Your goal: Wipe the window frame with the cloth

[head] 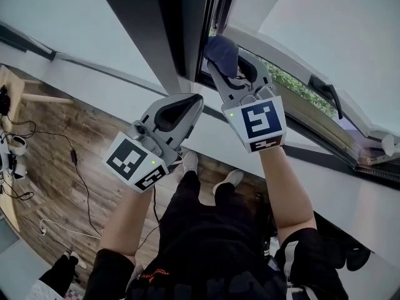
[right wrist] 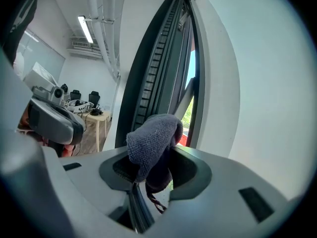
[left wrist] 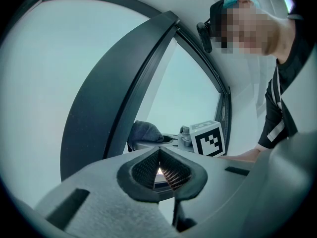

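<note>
One cloth [right wrist: 151, 143], one window frame [head: 162, 30], two grippers [head: 197, 100] [head: 226, 64]

A wood-plank floor [head: 50, 186] runs below a white wall [head: 94, 83], with black cables [head: 80, 174] trailing across it. The dark window frame [head: 156, 36] rises beside an opened sash with a black handle [head: 328, 92], and green foliage [head: 290, 80] shows outside. Deeper in, a fluorescent tube [right wrist: 85, 29] glows beside ceiling pipes [right wrist: 105, 29], above a small wooden table [right wrist: 96, 116] and dark office chairs [right wrist: 94, 98].
</note>
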{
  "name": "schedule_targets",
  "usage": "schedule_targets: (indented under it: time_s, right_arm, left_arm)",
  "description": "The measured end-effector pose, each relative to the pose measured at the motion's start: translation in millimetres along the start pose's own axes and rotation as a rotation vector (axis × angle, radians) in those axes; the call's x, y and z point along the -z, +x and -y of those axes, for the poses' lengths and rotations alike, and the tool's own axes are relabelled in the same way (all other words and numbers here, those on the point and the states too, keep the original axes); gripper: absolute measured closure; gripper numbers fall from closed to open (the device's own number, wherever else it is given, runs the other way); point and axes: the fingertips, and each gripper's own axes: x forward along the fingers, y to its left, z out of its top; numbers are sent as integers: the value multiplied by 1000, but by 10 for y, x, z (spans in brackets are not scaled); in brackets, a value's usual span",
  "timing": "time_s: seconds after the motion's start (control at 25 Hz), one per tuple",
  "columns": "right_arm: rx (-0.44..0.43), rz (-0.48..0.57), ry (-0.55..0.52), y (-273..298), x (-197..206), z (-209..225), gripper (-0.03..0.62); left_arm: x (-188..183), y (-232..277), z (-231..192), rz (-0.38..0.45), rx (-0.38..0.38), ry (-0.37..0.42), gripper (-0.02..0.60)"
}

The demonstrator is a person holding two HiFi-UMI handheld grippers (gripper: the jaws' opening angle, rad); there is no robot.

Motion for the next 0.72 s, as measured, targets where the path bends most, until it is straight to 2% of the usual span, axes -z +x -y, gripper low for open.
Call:
schedule_targets:
  time_s: [0.72]
  right_arm:
    - [-27, -122, 7, 157, 609, -150, 437]
  left_arm:
    - [300, 28, -165, -24, -7, -59, 561]
